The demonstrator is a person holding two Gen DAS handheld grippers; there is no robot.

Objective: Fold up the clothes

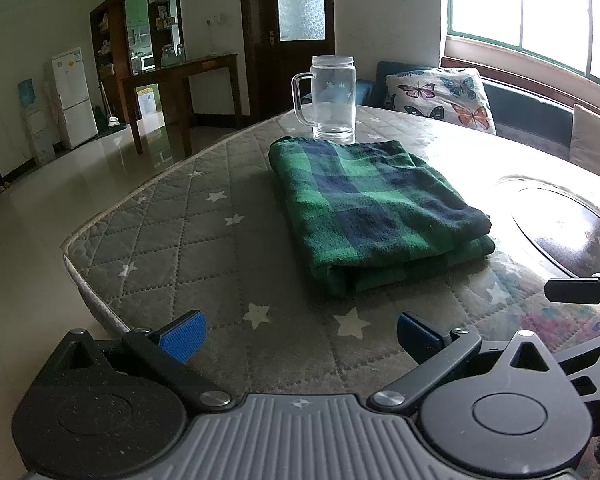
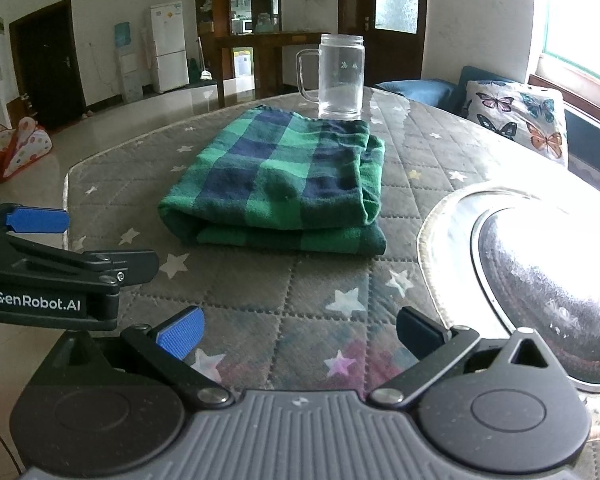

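A green and navy plaid cloth (image 1: 376, 208) lies folded into a thick rectangle on the quilted grey table cover (image 1: 172, 240); the right wrist view shows the same cloth (image 2: 280, 184) from its other side. My left gripper (image 1: 300, 334) hangs open, well short of the cloth's near edge, with nothing between its blue pads. My right gripper (image 2: 298, 332) is open too, empty, and a little back from the cloth. The left gripper (image 2: 40, 240) also appears at the left of the right wrist view, beside the table edge.
A clear glass mug (image 1: 332, 98) stands just behind the cloth. A round glass turntable (image 2: 540, 264) lies on the table to the right. A butterfly cushion (image 1: 440, 94) rests on a bench behind. The table's edge (image 1: 100, 292) drops to tiled floor on the left.
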